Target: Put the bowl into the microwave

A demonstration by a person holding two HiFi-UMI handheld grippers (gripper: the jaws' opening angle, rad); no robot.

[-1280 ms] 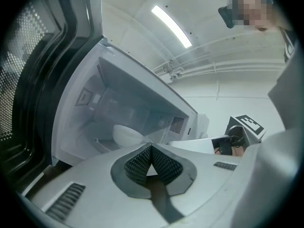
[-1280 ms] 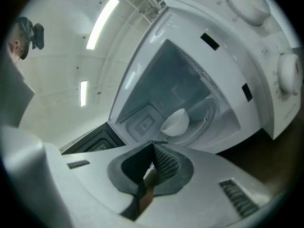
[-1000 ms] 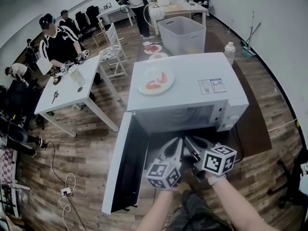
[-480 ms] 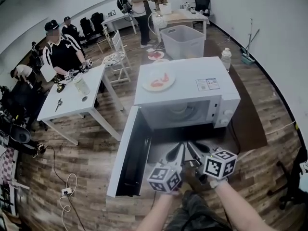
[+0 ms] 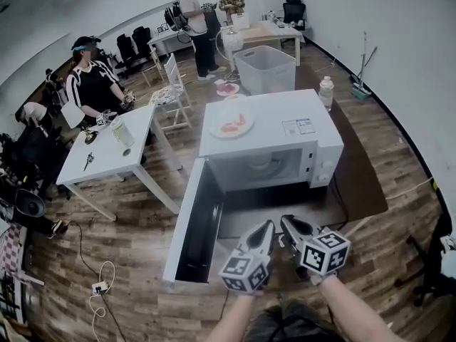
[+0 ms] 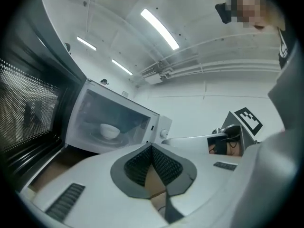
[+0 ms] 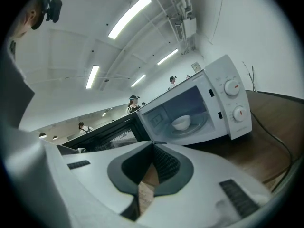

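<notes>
A small white bowl (image 6: 109, 130) (image 7: 181, 122) sits on the turntable inside the white microwave (image 5: 271, 130), whose door (image 5: 192, 226) hangs wide open to the left. In the head view the bowl is only faintly seen through the opening. My left gripper (image 5: 265, 228) (image 6: 152, 146) and right gripper (image 5: 288, 223) (image 7: 153, 145) are side by side in front of the oven, well back from its opening. Both point toward it. Each has its jaws shut with nothing between them.
The microwave stands on a dark brown surface (image 5: 356, 184), and a plate of red food (image 5: 230, 125) lies on its top. A white table (image 5: 107, 152) with a person behind it is at the left. A clear bin (image 5: 263, 66) and a bottle (image 5: 325, 91) stand beyond.
Both grippers have drawn back from the microwave's opening toward me, still shut. The oven now looks smaller and farther off in the head view.
</notes>
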